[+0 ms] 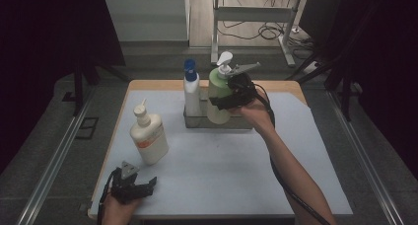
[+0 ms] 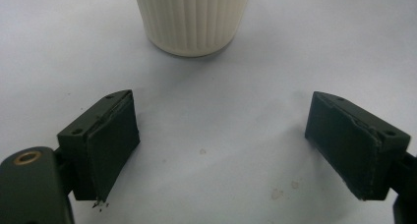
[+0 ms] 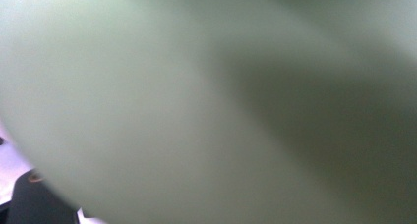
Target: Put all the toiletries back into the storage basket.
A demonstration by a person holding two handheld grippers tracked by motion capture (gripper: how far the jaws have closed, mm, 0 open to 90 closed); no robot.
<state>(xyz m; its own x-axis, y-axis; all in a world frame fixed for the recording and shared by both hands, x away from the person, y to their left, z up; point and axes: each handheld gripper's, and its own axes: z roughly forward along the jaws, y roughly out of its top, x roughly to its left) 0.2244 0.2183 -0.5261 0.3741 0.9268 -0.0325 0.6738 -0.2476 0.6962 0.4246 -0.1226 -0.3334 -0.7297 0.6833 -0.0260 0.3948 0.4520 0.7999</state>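
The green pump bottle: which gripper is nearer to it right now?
Right. The right gripper is clamped on the green pump bottle at the metal rack. The left gripper sits open near the table's front edge, facing the cream bottle.

showing black hand-held gripper (image 1: pixel 132 186) bodies, each wearing a grey three-cornered plate, trailing a black cable; bearing flat dark pads (image 2: pixel 114 148), one brass-ringed screw hole; baring both forearms, sleeveless.

green pump bottle (image 1: pixel 217 94) | white pump head, pale green body | upright, slightly tilted | in grey metal tray (image 1: pixel 192 122), right of spray bottle (image 1: pixel 191 89)
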